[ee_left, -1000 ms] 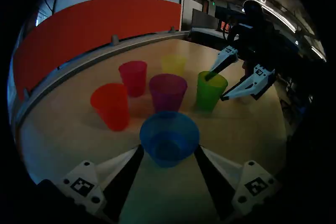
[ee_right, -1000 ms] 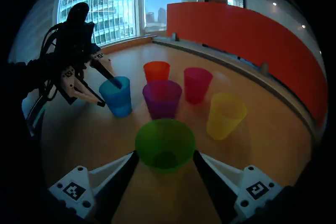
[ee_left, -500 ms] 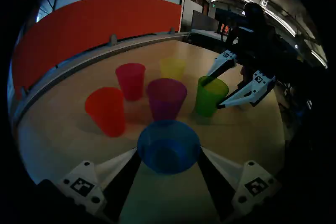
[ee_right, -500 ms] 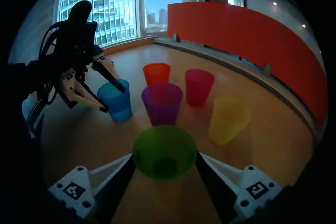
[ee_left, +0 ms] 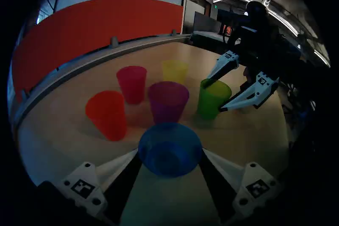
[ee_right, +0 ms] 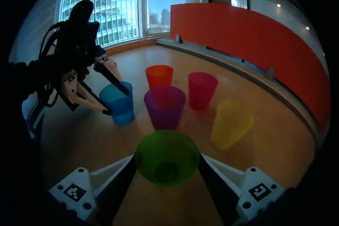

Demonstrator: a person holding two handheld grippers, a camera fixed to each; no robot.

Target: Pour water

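Left gripper view, left to right. An orange cup point(ee_left: 106, 113) stands on the worktop point(ee_left: 55, 130), apart from its neighbours. A pink cup point(ee_left: 131, 82) is behind it, nearer the red wall panel point(ee_left: 84, 26). A purple cup point(ee_left: 168, 100) is at centre. Just below it, the left tongs point(ee_left: 170, 154) are clenched on the blue cup point(ee_left: 170, 147), one finger against each side. A yellow cup point(ee_left: 175, 70) stands behind the purple one. To the right, the green cup point(ee_left: 213, 98) is grasped by the right tongs point(ee_left: 214, 97), one finger on its far side and one on its near side.

Right gripper view, left to right. The left tongs grip the blue cup, which leans slightly. The orange cup is further back, then the purple cup at centre. The green cup sits in the foreground between the right tongs' own fingers. The pink and yellow cups are to the right. Whether either held cup touches the worktop cannot be told, nor whether any cup holds water.
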